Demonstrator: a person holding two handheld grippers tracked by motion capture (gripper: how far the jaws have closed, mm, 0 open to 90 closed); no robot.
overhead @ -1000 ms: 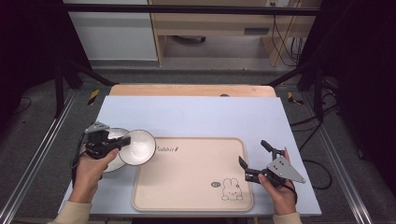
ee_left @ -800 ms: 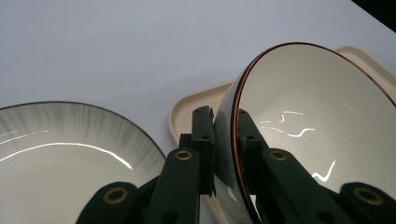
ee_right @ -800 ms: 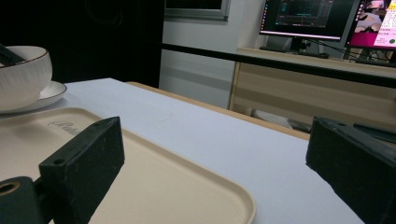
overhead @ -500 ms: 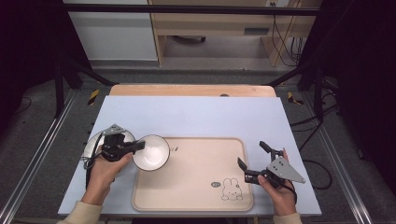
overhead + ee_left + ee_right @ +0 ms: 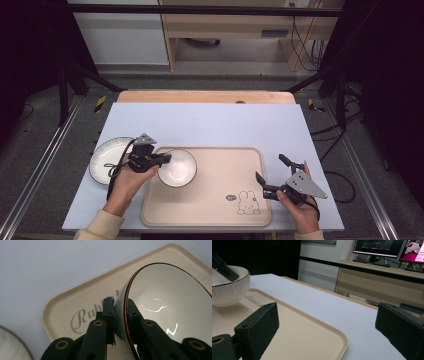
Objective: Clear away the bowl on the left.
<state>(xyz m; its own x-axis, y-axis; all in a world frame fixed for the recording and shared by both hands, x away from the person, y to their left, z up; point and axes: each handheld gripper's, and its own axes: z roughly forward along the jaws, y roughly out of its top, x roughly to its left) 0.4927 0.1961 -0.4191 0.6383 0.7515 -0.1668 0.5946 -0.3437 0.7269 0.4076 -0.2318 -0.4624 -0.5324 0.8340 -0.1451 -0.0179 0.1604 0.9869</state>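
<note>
Bowl carried onto the tray, pinched by its rim

The left gripper is clamped on the rim of the white bowl, left of centre in the high view, over the tray. Lower it level and let go only once the base sits flat. The bowl is glossy, brown-edged, ribbed outside. The right gripper, jaws spread and empty, waits lower right.

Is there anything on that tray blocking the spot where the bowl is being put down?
Nothing visible. The left gripper clamps the bowl by its rim over the left end of the tray. The tray floor there is bare; its rabbit drawing is only print.
</note>
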